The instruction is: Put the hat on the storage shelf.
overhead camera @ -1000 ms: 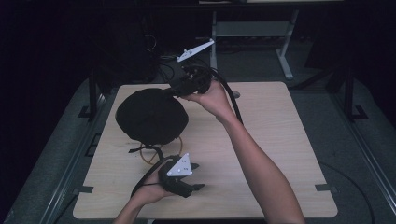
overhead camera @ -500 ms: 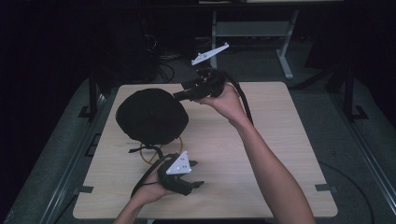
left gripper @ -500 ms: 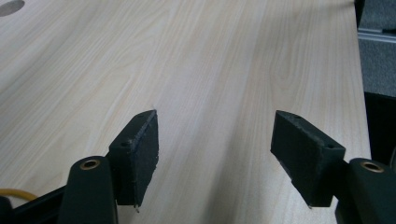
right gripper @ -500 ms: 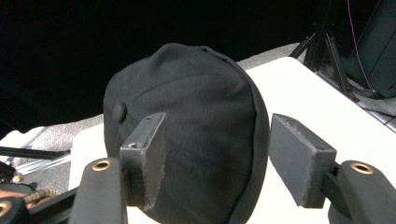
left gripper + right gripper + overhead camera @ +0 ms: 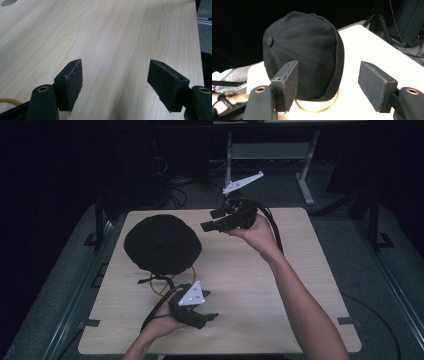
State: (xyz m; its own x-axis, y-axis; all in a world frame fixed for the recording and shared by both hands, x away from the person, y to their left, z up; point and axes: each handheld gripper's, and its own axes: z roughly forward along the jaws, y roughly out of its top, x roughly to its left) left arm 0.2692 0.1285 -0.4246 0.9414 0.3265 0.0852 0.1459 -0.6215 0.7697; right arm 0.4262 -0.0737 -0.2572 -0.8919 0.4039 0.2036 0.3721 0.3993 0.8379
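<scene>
A black cap (image 5: 162,245) sits crown-up on the wooden table (image 5: 250,285), resting on a thin yellow ring (image 5: 172,287). My right gripper (image 5: 206,220) hovers just right of the cap, pointing at it, clear of the fabric. Its jaws have just been opening and nothing is between them. In the right gripper view the cap (image 5: 304,55) and ring (image 5: 322,107) lie beyond my right gripper (image 5: 328,75). My left gripper (image 5: 210,305) rests near the table's front edge. Its jaws have also just been opening, with bare wood under my left gripper (image 5: 115,75).
A short piece of the yellow ring (image 5: 7,100) shows at the lower left of the left gripper view. A black strap (image 5: 150,280) trails from under the cap. Dark floor, cables and a metal stand (image 5: 305,185) lie behind the table.
My right gripper has drawn back to the right, away from the cap's far edge, and its jaws stand wider. The left hand has stayed where it was.
</scene>
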